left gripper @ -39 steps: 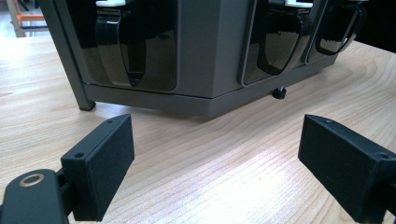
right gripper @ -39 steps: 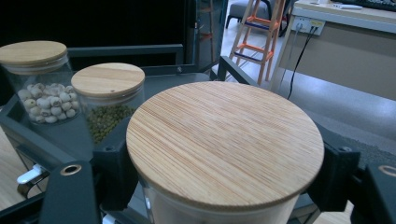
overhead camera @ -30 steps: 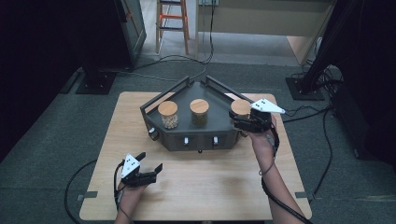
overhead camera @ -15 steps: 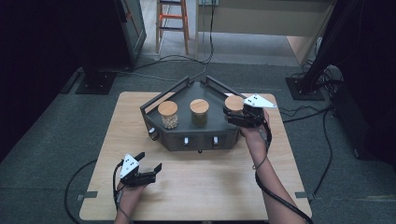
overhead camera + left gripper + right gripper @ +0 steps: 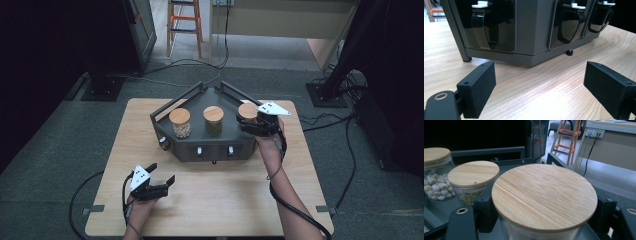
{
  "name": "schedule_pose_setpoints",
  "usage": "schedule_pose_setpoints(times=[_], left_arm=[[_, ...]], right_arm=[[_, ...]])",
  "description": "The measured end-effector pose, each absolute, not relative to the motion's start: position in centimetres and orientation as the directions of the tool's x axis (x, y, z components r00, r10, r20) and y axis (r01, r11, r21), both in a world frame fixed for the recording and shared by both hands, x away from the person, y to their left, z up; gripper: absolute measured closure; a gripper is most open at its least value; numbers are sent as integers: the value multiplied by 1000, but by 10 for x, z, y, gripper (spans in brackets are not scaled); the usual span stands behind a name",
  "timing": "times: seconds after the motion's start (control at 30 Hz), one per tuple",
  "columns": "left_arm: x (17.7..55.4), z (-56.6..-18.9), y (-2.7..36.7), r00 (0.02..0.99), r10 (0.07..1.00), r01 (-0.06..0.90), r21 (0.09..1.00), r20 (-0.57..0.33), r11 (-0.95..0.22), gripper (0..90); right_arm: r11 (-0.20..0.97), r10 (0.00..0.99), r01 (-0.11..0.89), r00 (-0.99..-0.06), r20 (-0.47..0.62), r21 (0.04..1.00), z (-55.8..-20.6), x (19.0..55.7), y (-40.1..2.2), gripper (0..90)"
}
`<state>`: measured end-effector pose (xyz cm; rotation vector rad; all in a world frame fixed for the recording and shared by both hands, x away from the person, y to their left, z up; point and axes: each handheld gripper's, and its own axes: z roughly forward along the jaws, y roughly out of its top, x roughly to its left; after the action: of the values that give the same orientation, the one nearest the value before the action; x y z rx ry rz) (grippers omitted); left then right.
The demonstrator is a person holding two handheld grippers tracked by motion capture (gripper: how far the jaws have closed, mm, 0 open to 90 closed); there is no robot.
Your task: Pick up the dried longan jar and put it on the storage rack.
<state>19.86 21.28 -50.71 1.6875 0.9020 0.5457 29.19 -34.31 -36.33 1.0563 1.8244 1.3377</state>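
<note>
While the right gripper [image 5: 248, 124] pinched the right jar [image 5: 544, 200] below its wooden lid at the rack's [image 5: 210, 145] right end, a straight vertical move looked safest; the middle jar [image 5: 213, 120] stood near, the rack rail [image 5: 489, 152] behind. Left gripper [image 5: 161, 184] rested spread on the table [image 5: 225, 200], well apart.
</note>
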Motion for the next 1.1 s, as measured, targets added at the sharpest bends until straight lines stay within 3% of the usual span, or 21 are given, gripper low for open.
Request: schedule_pose_setpoints(times=[1.1], left_arm=[[198,-507,218,603,791,288,953,-102,-97,106]], right_arm=[[106,902,281,-431,27,954,-388,320,-331,250]])
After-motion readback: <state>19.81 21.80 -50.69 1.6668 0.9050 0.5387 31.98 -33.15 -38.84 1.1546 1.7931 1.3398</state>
